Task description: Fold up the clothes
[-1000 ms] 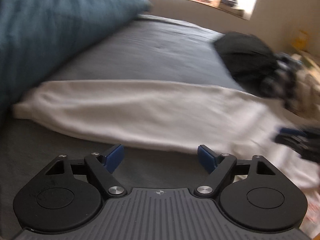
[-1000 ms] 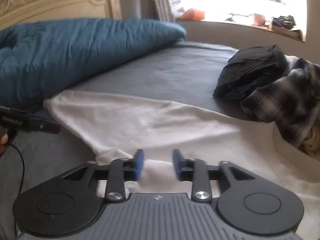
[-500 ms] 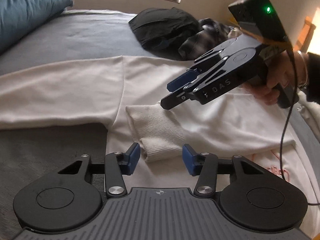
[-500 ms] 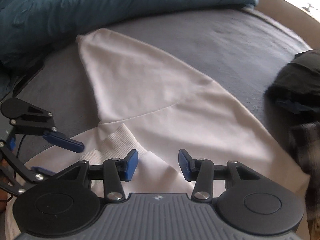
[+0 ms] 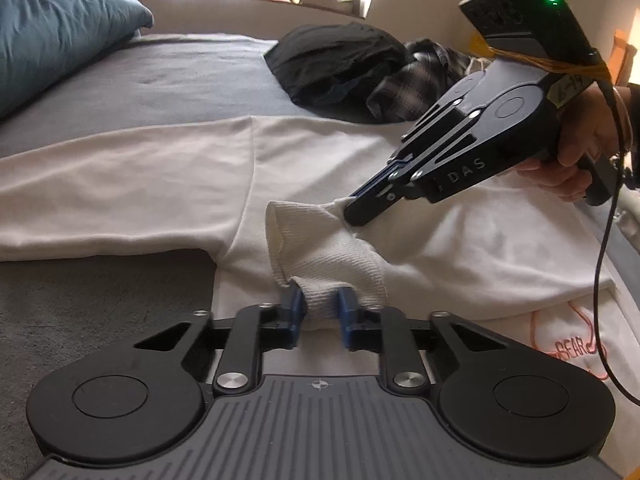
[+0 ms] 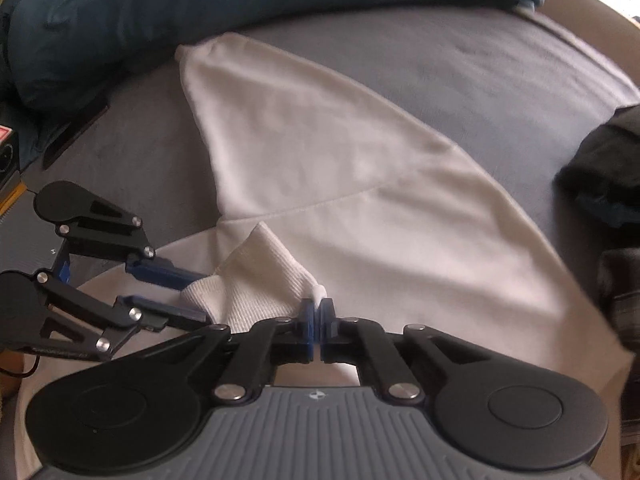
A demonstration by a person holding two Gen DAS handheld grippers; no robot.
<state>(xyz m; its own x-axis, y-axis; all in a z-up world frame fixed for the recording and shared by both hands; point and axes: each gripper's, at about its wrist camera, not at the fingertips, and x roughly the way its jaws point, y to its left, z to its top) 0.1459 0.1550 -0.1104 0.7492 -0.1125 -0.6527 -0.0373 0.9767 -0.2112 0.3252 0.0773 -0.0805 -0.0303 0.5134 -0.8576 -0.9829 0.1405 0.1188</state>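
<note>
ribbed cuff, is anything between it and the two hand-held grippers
Nothing visible. The left hand-held gripper is closing with one end of the ribbed cuff between its pads; the right hand-held gripper is shut on the other end.

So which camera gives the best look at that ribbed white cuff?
The left wrist view: the ribbed cuff lies sharp and central, pinched at both ends. The right wrist view shows the cuff smaller and blurrier.

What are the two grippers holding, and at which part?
Both hold the ribbed cuff of the white garment: left gripper, still closing, at its near end, right gripper at a corner.
</note>
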